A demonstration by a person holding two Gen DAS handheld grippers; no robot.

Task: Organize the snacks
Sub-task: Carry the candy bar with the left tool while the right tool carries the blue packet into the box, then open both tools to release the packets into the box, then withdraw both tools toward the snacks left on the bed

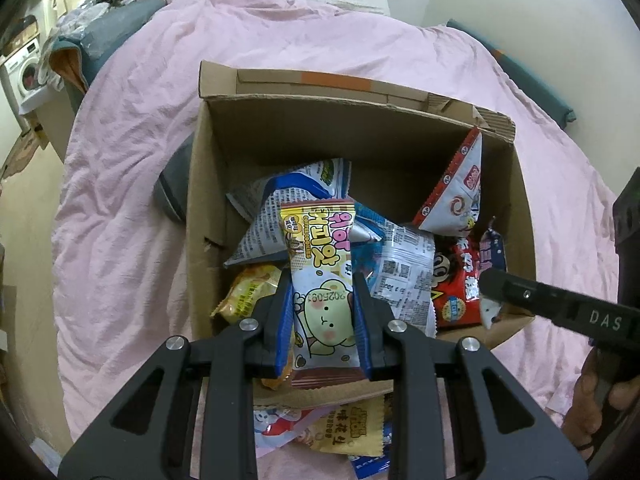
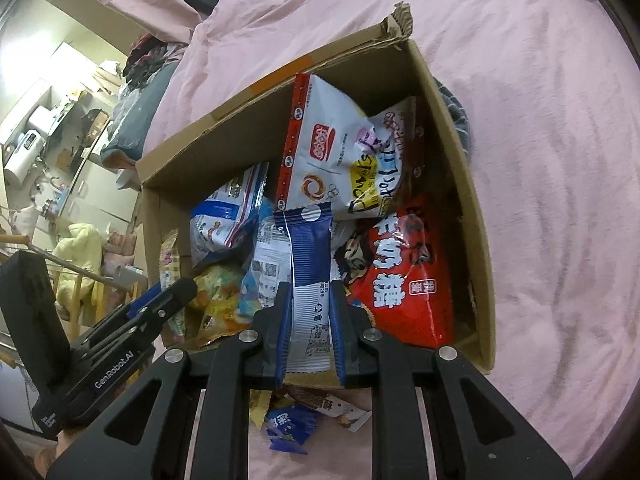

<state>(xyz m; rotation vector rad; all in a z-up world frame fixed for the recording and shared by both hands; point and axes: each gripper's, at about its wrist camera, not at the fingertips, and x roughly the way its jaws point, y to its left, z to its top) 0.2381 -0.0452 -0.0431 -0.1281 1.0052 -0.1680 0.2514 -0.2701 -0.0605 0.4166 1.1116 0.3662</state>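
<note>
An open cardboard box [image 1: 352,128] sits on a pink bedspread and holds several snack packets; it also shows in the right wrist view [image 2: 472,216]. My left gripper [image 1: 322,280] is shut on a yellow and pink bear-print packet [image 1: 320,264], held over the box's near side. My right gripper [image 2: 309,288] is shut on a blue and white packet [image 2: 310,260], also over the box's near edge. In the box lie a red candy bag [image 2: 404,276] and a white bag with a red border [image 2: 320,152]. The right gripper's tip shows in the left wrist view [image 1: 492,280].
Several loose snack packets [image 1: 344,432] lie on the bedspread in front of the box, also seen in the right wrist view [image 2: 296,424]. A grey slipper-like object [image 1: 172,184] lies against the box's left wall. The pink bedspread [image 1: 128,200] surrounds the box. Room clutter stands far left.
</note>
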